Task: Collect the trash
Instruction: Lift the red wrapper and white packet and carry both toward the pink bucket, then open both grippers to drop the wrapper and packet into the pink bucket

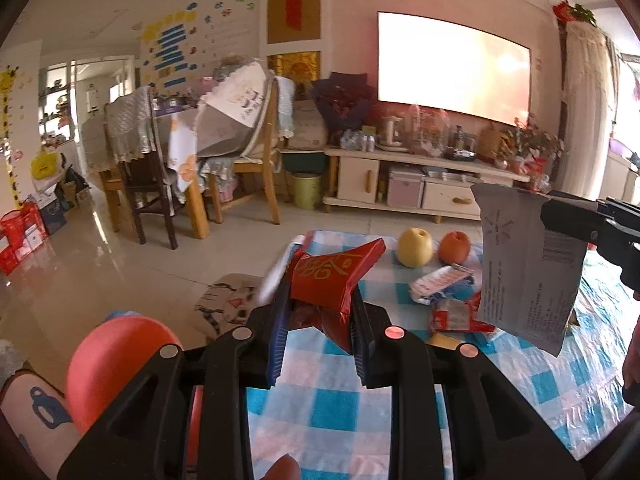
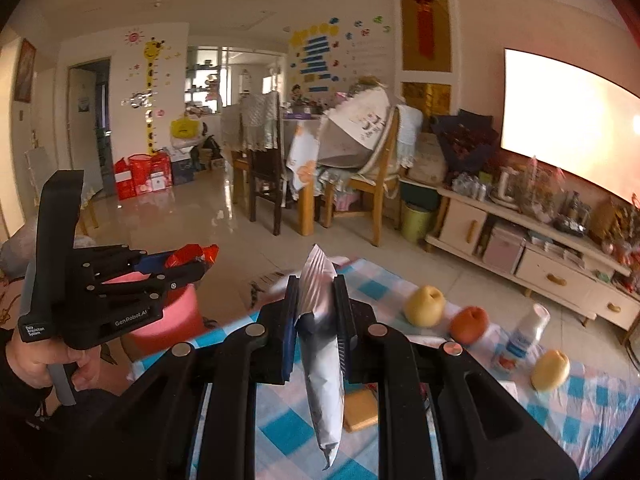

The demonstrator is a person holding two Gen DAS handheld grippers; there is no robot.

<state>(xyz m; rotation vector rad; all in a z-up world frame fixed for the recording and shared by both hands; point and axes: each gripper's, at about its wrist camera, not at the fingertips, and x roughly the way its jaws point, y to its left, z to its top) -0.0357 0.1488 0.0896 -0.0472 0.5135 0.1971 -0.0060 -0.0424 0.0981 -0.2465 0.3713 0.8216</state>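
My left gripper (image 1: 318,300) is shut on a red wrapper with gold lettering (image 1: 334,276), held above the blue-checked tablecloth (image 1: 320,412). In the right wrist view the same left gripper (image 2: 200,264) hangs at the left with the red wrapper (image 2: 192,254) in it, a hand below on its handle. My right gripper (image 2: 318,300) is shut on a silver-grey foil bag (image 2: 322,360) that dangles between the pads. That grey bag (image 1: 528,264) shows in the left wrist view too, pinched by the right gripper (image 1: 548,212). More wrappers (image 1: 444,284) lie on the cloth.
A yellow pear (image 1: 415,247) and an orange fruit (image 1: 454,247) rest at the cloth's far edge. A small white bottle (image 2: 524,332) and another pear (image 2: 550,370) stand further right. A pink bin (image 1: 116,364) sits left of the table. Chairs (image 1: 240,152) and a TV cabinet (image 1: 420,176) stand beyond.
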